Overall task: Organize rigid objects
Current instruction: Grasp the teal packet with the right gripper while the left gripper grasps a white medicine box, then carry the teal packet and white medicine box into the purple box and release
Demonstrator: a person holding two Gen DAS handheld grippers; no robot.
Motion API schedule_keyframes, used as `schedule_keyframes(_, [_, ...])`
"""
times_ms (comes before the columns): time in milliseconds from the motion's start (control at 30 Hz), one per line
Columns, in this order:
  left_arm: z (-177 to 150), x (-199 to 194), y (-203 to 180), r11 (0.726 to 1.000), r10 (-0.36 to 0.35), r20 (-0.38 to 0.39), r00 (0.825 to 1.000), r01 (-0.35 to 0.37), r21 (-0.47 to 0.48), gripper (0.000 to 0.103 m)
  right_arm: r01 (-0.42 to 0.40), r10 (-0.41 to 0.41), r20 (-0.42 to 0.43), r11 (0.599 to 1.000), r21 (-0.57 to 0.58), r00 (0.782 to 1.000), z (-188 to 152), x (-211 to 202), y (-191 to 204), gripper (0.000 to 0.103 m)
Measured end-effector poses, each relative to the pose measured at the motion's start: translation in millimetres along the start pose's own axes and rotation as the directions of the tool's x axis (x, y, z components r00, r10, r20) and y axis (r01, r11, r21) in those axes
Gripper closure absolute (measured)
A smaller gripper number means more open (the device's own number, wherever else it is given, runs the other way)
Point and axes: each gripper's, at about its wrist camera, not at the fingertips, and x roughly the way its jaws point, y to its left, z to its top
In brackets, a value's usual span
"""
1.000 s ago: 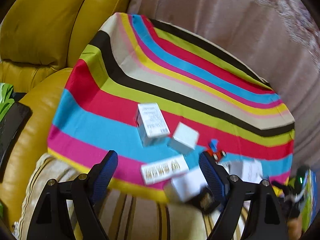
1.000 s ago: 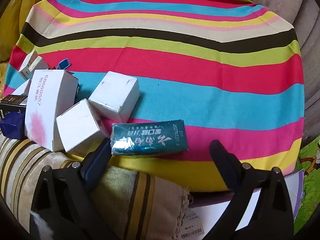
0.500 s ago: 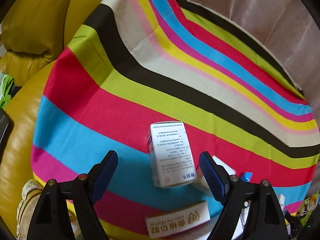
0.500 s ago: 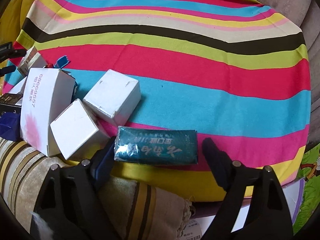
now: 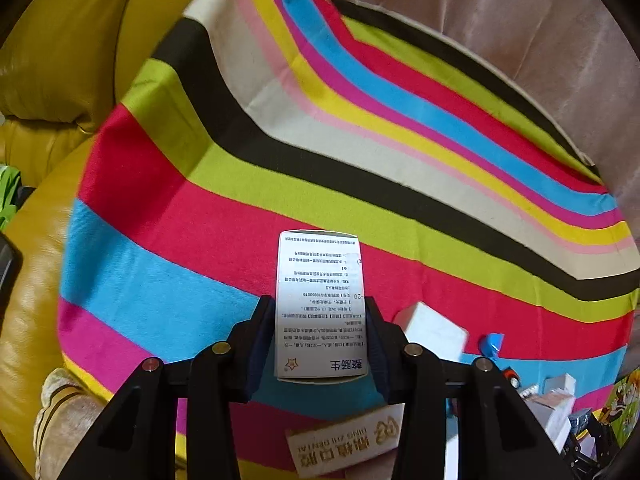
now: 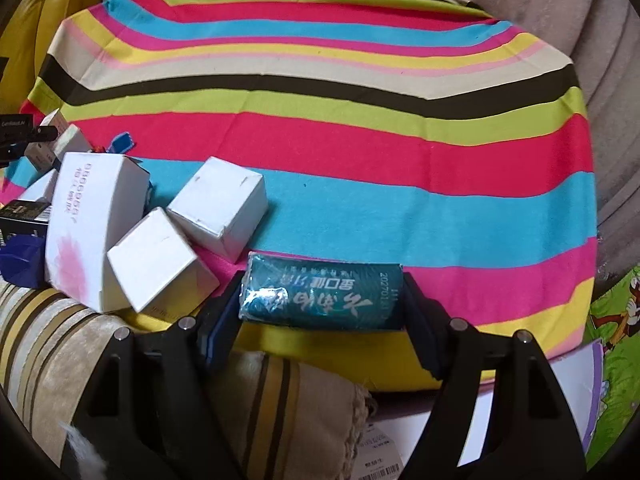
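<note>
A broad cloth of bright coloured stripes covers the surface. At its near-left edge, a pile of white cardboard boxes leans together. At the near edge, right of that pile, the right gripper has just been closing; its jaws clamp the ends of a teal foil-wrapped packet. Over the cloth's blue and red stripes, the left gripper is clamped on the 2 sides of a white printed carton.
</note>
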Motion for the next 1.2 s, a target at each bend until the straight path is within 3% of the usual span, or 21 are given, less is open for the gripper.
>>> schedule_keyframes(367, [-27.6,-61.0,-4.7,0.998,-0.047,0.143,0.989,0.041,0.041,0.059,0.011,-0.016,0.082,0.998,0.056,0.997,-17.7,-36.8,-0.3,0.027])
schedule_keyframes(700, [-69.4,-113.4,-28.6,0.980,-0.170,0.205,0.964,0.142,0.141,0.059,0.011,-0.021,0.135,0.997,0.081,0.991,-42.6,-74.5,6.6,0.027])
schedule_keyframes(933, [-100.3,-141.9,-65.0,0.934,-0.314,0.166,0.935,0.273,0.229,0.059,-0.011,-0.007,0.136,0.991,0.130,0.991,-63.2,-92.4,0.1,0.027])
schedule_keyframes(1200, [-135.0,-157.8,-113.2,0.837,-0.496,0.053,0.867,0.461,0.294,0.059,-0.014,-0.013,0.136,0.980,0.196,0.991,-86.5,-115.1,-16.8,0.027])
